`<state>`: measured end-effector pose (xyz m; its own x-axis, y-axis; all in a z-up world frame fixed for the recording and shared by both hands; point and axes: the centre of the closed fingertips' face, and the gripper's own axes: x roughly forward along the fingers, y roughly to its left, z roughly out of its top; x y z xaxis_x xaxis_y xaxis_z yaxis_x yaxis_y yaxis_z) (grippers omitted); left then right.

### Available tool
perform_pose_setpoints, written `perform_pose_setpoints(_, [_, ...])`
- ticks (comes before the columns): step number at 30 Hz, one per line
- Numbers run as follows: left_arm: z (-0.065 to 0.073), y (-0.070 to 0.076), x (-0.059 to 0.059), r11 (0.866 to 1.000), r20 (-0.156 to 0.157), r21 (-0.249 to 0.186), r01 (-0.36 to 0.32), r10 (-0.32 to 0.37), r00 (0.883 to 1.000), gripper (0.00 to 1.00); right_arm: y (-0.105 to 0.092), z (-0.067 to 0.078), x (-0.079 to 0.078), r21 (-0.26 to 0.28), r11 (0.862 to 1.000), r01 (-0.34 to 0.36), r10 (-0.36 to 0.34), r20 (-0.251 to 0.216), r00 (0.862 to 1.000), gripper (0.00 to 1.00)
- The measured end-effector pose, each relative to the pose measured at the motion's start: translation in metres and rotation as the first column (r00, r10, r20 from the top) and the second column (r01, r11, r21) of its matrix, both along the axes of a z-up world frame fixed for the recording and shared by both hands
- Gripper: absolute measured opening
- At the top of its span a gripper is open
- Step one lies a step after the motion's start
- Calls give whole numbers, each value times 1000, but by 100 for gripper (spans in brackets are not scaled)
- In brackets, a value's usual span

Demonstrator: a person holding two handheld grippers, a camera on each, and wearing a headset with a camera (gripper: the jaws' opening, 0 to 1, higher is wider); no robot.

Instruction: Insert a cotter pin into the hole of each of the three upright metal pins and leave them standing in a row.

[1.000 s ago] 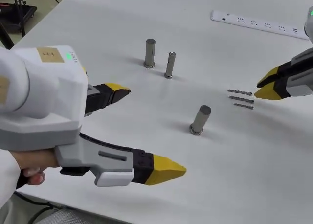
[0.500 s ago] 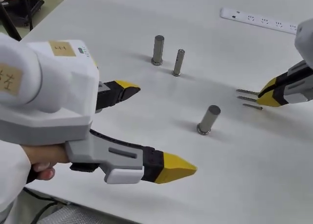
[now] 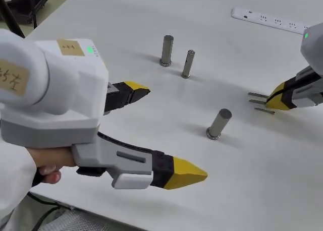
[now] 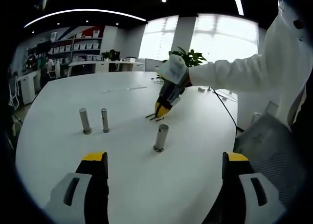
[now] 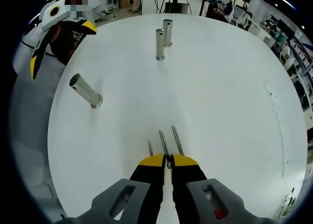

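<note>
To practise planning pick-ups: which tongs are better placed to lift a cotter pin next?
Right. The right tongs are down at the three, seemingly closed on the middle cotter pin; the left tongs hang open, well away from it.

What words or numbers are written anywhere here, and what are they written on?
Top sticker on the left gripper: tiny print, too small to read.
Side sticker on the same gripper: handwritten marks, too blurred to read.
Power strip: no print that can be read.
</note>
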<state>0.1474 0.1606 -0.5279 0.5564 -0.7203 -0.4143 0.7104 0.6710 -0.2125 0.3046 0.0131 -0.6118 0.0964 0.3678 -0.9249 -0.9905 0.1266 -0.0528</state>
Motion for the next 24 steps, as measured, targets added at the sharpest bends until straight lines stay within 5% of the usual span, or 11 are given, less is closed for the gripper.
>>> perform_pose_setpoints(20, [-6,0,-1,1000,-22,7,20,-19,1000,93,0,-1,5,-58,998,-30,30,15,999,0])
perform_pose_setpoints(24, [-3,0,-1,1000,-40,-20,3,-3,999,93,0,-1,5,-55,998,-17,18,14,1000,0])
